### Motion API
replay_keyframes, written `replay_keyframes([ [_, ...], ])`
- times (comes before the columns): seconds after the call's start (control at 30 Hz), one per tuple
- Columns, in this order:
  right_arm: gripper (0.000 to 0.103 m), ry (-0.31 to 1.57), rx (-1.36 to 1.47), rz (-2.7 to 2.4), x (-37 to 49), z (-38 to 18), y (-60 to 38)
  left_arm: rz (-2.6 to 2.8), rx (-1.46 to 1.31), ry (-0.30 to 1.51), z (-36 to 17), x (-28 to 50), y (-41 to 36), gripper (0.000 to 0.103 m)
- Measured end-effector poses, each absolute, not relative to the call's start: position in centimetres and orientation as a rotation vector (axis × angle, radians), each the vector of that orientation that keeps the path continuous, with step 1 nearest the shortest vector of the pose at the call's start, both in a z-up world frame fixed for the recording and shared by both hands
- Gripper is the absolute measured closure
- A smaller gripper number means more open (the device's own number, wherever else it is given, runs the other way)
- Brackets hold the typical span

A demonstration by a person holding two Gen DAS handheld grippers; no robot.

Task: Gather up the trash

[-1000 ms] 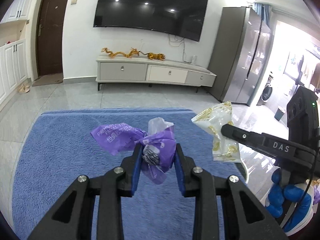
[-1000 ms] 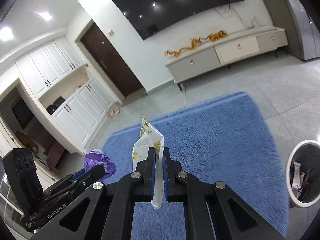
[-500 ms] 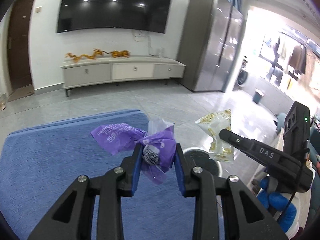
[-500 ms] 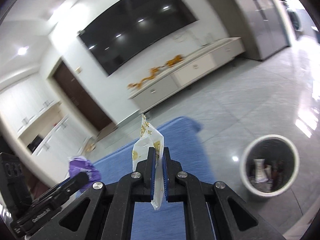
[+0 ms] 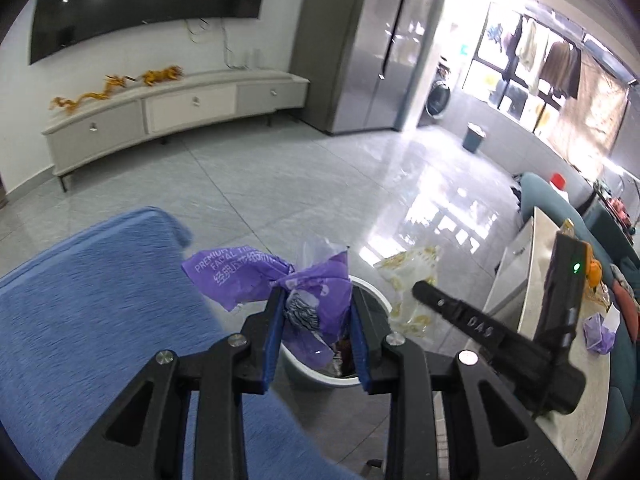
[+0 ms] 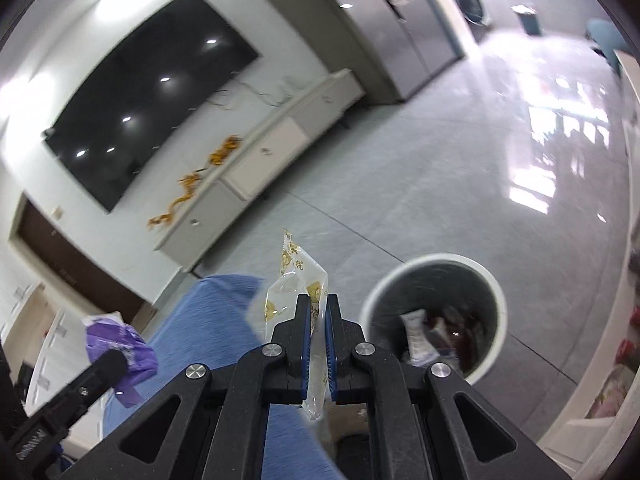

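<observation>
Trash in both my claws: left claw (image 5: 316,320) clamps crumpled purple bag (image 5: 280,280), right claw (image 6: 318,328) pinches clear wrapper (image 6: 296,280); both light, limp, slippery, near bin (image 6: 432,312).

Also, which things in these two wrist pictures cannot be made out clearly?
- Waste bin, left wrist view: mostly hidden behind the purple wrapper and the left gripper.
- Bin contents, right wrist view: blurred; only a white packet and dark scraps show.
- Yellow-printed clear wrapper: its print is too small to read.
- Purple wrapper's text, left wrist view: partly crumpled, incomplete.
- Purple item on the side table: too small to identify.
</observation>
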State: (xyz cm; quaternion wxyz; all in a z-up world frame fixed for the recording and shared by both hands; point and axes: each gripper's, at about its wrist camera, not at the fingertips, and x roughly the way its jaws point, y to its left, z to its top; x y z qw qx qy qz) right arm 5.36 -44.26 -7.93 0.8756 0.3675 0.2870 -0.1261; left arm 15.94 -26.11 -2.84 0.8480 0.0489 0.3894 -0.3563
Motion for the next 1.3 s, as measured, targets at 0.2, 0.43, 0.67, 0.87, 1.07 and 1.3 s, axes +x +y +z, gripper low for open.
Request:
replay_keyframes([
  [0.2,0.096,0.670,0.833,-0.368,6.6,-11.9,-47.9,-0.812,0.109,0.923,-6.5,19.0,-32.2,0.074],
  [0.43,0.096,0.756,0.891,-0.445,8.0,-16.2,-50.4,-0.837,0.105,1.054,-11.8,22.8,-38.1,0.074],
  [0.67,0.093,0.823,0.926,-0.484,9.9,-20.0,-52.0,-0.837,0.082,1.147,-16.1,25.2,-40.6,0.067],
  [0.87,0.081,0.869,0.918,-0.489,11.2,-21.5,-52.4,-0.814,0.032,1.201,-18.2,26.7,-40.8,0.060],
  [1.07,0.075,0.874,0.913,-0.517,10.8,-21.2,-52.4,-0.811,0.028,1.198,-18.0,26.1,-40.7,0.059],
  [1.3,0.075,0.805,0.869,-0.505,9.9,-17.7,-51.4,-0.778,0.056,1.097,-13.8,24.4,-37.6,0.059],
])
